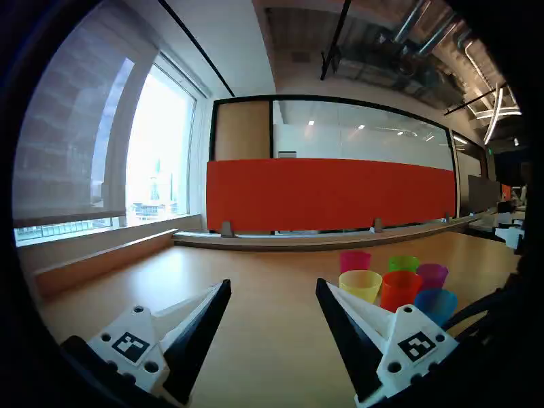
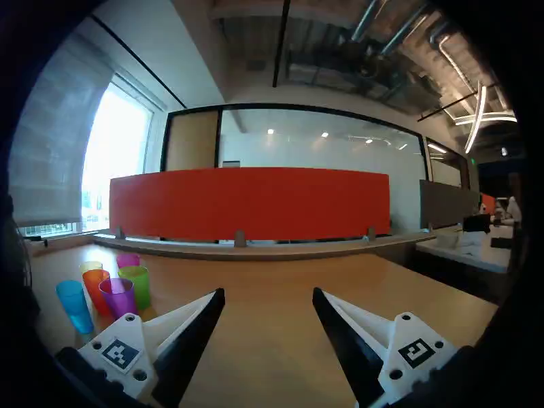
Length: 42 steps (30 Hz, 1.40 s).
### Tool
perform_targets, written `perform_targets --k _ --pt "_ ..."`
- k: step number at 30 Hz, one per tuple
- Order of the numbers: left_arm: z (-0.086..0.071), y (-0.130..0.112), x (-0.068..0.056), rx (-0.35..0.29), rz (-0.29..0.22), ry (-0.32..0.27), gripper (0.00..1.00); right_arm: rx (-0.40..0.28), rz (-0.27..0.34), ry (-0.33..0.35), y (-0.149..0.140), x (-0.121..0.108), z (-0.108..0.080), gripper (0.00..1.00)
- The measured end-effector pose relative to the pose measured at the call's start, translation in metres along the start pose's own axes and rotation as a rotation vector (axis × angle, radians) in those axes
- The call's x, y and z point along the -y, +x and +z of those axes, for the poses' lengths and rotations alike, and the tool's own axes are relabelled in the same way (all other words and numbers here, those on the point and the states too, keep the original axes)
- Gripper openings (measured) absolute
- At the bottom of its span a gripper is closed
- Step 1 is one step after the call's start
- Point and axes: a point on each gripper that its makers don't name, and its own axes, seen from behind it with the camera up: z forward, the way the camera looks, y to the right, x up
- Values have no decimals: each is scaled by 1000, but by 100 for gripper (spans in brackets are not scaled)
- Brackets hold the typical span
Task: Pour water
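- The left gripper [image 1: 273, 284] is released: its 2 fingers are spread wide with nothing between them, pointing out over the wooden tabletop [image 1: 258, 353]. This looks like a ready stance rather than a grasp.
- The right gripper [image 2: 268, 292] is spread the same way and grips nothing.
- Just ahead of the left gripper's right finger stand the yellow cup [image 1: 360, 284], the orange cup [image 1: 400, 289] and the blue cup [image 1: 435, 304], the near row of 6 translucent plastic cups.
- Behind that row are the pink cup [image 1: 355, 260], the green cup [image 1: 404, 263] and the purple cup [image 1: 432, 275]. All 6 are upright with mouths up, packed close together.
- Seen from the right gripper, the cluster sits beyond its left finger, so the cups lie between the 2 grippers. That placing probably lets 1 gripper lift a pouring cup while the other steadies a receiver.
- Whether any cup holds water cannot be told.
- The pour seems not yet begun, and the next move calls for closing on 1 cup. With the cups so tightly packed, a finger could nudge a neighbour.
- Farther ahead of both grippers a red divider screen [image 1: 326, 194] lines the table's far edge, and a bright window [image 1: 160, 163] lies off to the left gripper's left.
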Motion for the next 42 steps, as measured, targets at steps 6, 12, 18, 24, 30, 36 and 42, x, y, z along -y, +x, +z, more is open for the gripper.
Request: perform_targets --k 6,12,18,24,30,36,42 --pt "0 1 -1 0 -1 0 93 1 0 0 0 1 0 100" --pt "0 1 -1 0 -1 0 92 1 0 0 0 1 0 100" --pt "0 1 -1 0 -1 0 92 0 0 0 0 1 0 100" --pt "0 2 -1 0 -1 1 92 0 0 0 1 1 0 100" --pt "-2 2 2 0 -1 10 92 0 -1 0 0 2 -1 100" --pt "-2 1 2 0 -1 14 92 0 -4 0 0 2 0 100" --pt "-1 1 3 4 -4 19 92 4 -14 3 0 3 0 100"
